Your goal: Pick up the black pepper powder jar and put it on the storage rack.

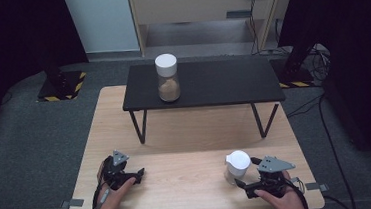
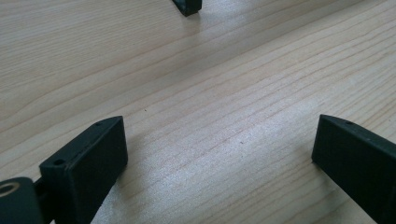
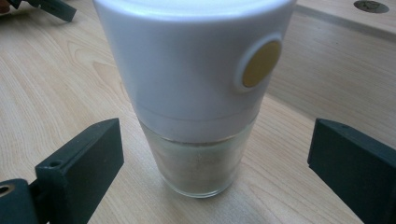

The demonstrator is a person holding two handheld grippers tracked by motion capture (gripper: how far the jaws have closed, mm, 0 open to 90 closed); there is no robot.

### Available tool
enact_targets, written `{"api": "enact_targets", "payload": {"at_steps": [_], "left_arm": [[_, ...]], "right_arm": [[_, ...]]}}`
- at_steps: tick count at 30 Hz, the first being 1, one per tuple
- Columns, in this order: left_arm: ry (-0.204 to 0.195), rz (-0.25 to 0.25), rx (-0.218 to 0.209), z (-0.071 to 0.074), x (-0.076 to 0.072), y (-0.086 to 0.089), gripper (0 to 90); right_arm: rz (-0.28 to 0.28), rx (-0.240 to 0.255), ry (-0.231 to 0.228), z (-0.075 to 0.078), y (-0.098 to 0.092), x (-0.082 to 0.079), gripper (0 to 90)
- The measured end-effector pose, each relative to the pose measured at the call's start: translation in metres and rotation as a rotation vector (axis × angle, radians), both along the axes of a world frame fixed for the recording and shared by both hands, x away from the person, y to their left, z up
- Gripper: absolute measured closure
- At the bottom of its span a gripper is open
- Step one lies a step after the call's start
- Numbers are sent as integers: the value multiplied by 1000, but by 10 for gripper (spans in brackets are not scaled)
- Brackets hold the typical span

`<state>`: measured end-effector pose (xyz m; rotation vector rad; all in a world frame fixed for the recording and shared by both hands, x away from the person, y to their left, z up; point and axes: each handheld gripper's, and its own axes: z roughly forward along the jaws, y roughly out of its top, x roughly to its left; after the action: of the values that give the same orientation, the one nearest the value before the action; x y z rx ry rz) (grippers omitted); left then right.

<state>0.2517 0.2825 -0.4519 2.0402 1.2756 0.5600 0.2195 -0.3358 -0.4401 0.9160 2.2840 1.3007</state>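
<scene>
A white-capped jar (image 3: 196,93) is stood on the worktop (image 1: 176,135), well in front of the black shelf (image 1: 207,82), between the spread jaws of the right gripper (image 1: 247,184), untouched by either. A second jar (image 1: 167,78) is seen on that shelf. The left gripper (image 2: 219,158) is held spread over bare wood. A tip-over could be caused if the tall cap were nudged by one jaw first

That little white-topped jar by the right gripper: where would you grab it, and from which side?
Probably around the white cap, coming in level from the person's side, as the right gripper already faces it. The jar stands upright on the table, and the cap is its widest part. The open jaws stand either side of it, not touching. The glass below is narrower.
</scene>
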Motion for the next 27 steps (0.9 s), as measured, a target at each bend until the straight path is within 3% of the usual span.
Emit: {"api": "enact_targets", "payload": {"at_steps": [13,27], "left_arm": [[0,0,0,0,0,0,19],[0,0,0,0,0,0,19]], "right_arm": [[11,17,-10,-1,3,3,66],[23,17,-20,-4,12,7,185]]}}
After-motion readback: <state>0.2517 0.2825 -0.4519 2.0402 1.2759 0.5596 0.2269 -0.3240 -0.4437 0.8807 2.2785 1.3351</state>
